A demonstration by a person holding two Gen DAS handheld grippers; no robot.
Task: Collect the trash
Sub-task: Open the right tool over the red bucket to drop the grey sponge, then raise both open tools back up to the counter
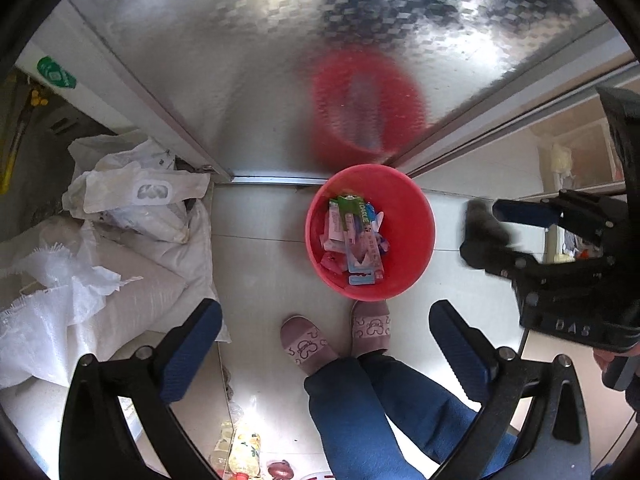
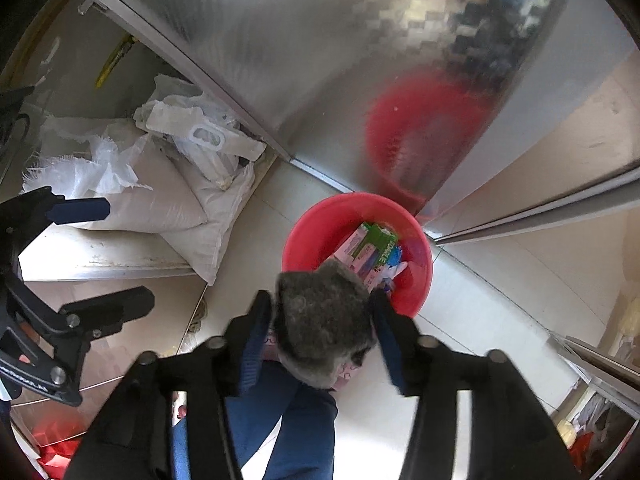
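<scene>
Closest to us, our left gripper [image 1: 326, 354] hangs pointing straight down with its blue-padded jaws spread as wide as they go and nothing between them. Framed in that gap we see our own blue trouser legs [image 1: 380, 408] and two pink slippers [image 1: 334, 336] planted on the pale tiled floor [image 1: 260, 264].

Over on the right, our right gripper [image 2: 322, 320] has a grey fuzzy lump [image 2: 324, 320] sitting between its fingers. The left finger [image 2: 256, 328] lies against the lump; the right one looks to be just at its edge, so we can't tell whether the grip is firm or has let go. From the left wrist view the lump shows as a dark blur at that gripper's tips.

Just past our toes stands the red bin [image 1: 416, 240], already holding a green toothpaste box [image 1: 352, 210] and a jumble of pink and blue wrappers [image 1: 360, 258]. The lump hovers over the bin's near rim.

Farther left, white woven sacks [image 1: 132, 280] and crumpled plastic bags [image 1: 132, 196] are heaped by the wall. Behind the bin, a brushed metal panel [image 1: 240, 80] throws back its red reflection.
</scene>
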